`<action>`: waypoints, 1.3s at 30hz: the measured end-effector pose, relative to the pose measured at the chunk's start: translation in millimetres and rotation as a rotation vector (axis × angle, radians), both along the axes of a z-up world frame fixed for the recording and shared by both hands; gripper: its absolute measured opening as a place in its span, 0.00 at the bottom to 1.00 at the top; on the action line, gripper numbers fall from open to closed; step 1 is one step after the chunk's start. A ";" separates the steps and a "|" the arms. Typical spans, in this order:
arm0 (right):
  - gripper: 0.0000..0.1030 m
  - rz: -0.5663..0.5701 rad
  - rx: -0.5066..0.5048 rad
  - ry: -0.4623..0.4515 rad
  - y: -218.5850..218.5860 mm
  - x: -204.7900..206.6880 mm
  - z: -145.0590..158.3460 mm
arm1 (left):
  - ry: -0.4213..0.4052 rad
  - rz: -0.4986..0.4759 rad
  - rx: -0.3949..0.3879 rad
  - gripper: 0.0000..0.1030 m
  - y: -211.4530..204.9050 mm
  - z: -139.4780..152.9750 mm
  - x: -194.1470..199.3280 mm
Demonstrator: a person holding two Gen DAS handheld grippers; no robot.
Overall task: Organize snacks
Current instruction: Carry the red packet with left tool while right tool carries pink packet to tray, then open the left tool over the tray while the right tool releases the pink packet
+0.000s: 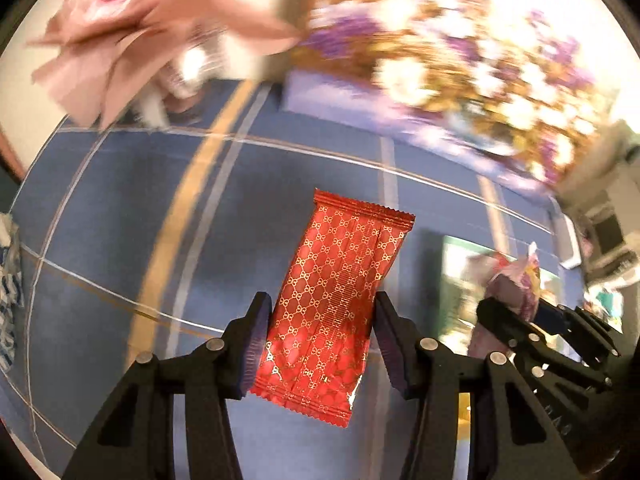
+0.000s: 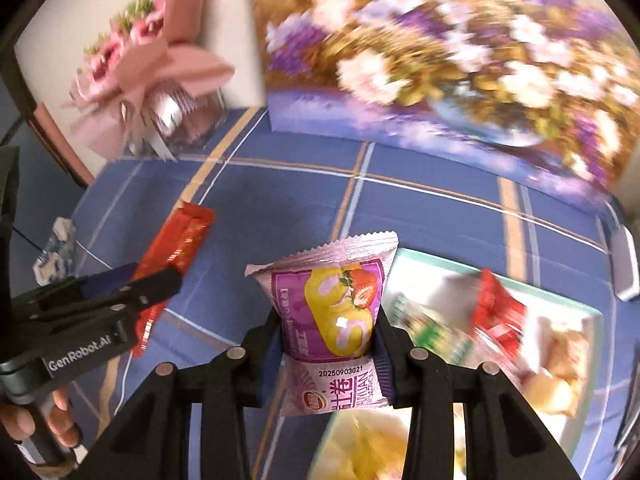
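The left tongs (image 1: 320,340) clamp a red snack packet (image 1: 340,292) across its lower half; the right tongs (image 2: 328,340) pinch a purple strawberry-roll pouch (image 2: 332,320) at its waist. Both hang above the blue checked bench (image 2: 400,208). I judge this a carry: keep both grips firm and the packets apart. A tray of snacks (image 2: 592,320) lies right of the right tongs; a flower painting (image 2: 440,60) and bouquet (image 2: 132,64) stand beyond, clear of the way.

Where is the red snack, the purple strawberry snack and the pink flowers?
red snack (image 1: 336,292), left wrist view, middle of its patterned wrapper.
purple strawberry snack (image 2: 336,312), right wrist view, on the yellow picture on its front.
pink flowers (image 2: 136,52), right wrist view, on the bouquet's pink wrapping.
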State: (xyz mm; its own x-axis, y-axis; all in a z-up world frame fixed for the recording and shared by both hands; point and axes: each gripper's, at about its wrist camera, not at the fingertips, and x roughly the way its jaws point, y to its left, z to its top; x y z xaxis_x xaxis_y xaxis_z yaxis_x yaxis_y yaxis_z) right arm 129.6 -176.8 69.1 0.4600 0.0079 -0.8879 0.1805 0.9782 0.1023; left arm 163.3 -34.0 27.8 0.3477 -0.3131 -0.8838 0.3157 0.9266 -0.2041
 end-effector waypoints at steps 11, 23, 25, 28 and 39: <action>0.41 -0.211 -0.005 0.064 -91.0 -91.7 -7.4 | 0.046 -0.202 -0.010 0.52 -110.1 -6.2 -63.3; 0.43 -0.206 0.043 0.123 -97.3 -92.6 -48.6 | 0.143 -0.202 0.017 0.55 -142.7 -64.6 -55.1; 0.45 -0.202 0.034 0.123 -96.2 -91.7 -47.8 | 0.153 -0.196 -0.002 0.61 -139.4 -62.8 -55.1; 0.64 -0.200 0.020 0.113 -93.3 -91.7 -42.2 | 0.141 -0.182 -0.037 0.73 -131.7 -51.6 -57.0; 0.88 -0.281 0.019 0.090 -71.7 -122.6 -19.1 | -0.023 -0.001 0.156 0.93 -73.1 -19.3 -90.0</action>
State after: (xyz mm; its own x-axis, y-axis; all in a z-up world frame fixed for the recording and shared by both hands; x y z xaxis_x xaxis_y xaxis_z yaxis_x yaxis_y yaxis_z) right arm 6.9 -248.4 50.0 0.3657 -0.0913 -0.9262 0.4536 0.8865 0.0917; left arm 73.3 -107.0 8.5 0.3678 -0.1730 -0.9137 0.3196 0.9462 -0.0506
